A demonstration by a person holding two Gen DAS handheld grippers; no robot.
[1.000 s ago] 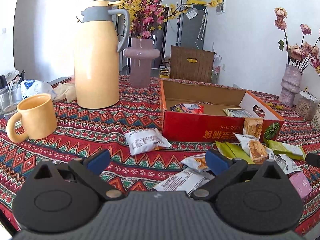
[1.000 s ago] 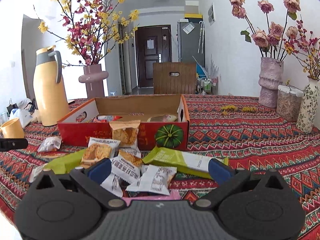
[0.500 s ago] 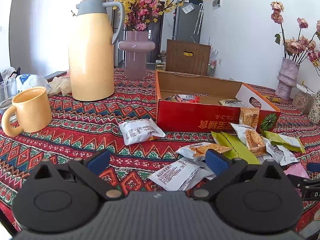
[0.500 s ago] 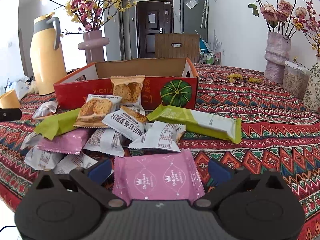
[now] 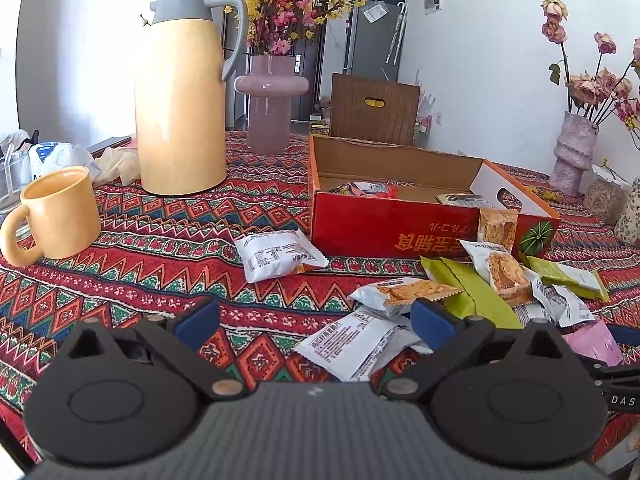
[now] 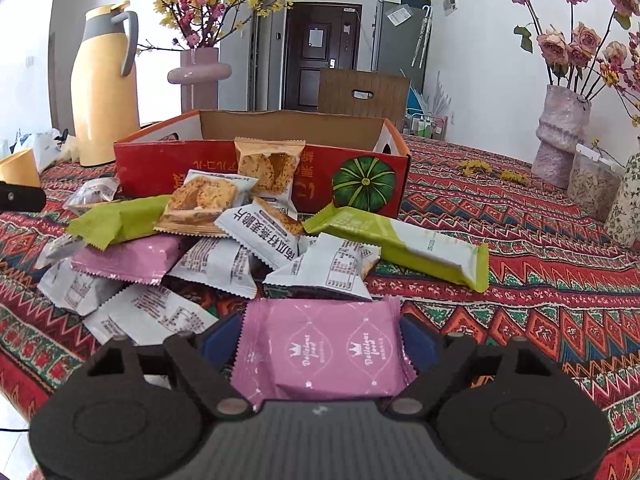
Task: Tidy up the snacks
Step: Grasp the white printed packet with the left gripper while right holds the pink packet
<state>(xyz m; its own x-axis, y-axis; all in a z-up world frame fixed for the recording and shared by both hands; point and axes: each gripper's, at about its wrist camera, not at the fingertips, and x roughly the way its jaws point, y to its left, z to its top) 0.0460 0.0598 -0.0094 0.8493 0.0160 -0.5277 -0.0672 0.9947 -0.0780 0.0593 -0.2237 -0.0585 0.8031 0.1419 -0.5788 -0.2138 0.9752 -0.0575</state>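
Right gripper [image 6: 320, 340]: jaws closing, moderately wide, with the pink packet [image 6: 322, 350] lying flat between the two blue pads. The pads sit at or just beside the packet's crimped side edges; whether they press on it yet I cannot tell. Packet rests on the tablecloth [image 6: 540, 280] at the near edge of the heap.

Left gripper [image 5: 314, 320]: jaws wide, empty, hovering above the cloth; a white packet [image 5: 352, 346] lies just beyond and between its pads, not touched.

Risks, judged from this view:
- Pads meet only the thin foil seams, so the wrapper may buckle or slip out on lifting.
- A white packet [image 6: 324, 266] touches the pink one's far edge and may be dragged along.
- Flat packet on cloth: the pads may pinch cloth as well.

Further back, the loose pile of snacks, including a green bar [image 6: 400, 242], lies against the front wall of the red box [image 6: 360, 168], the likely destination. Only a few packets are inside it; most of the sorting remains.
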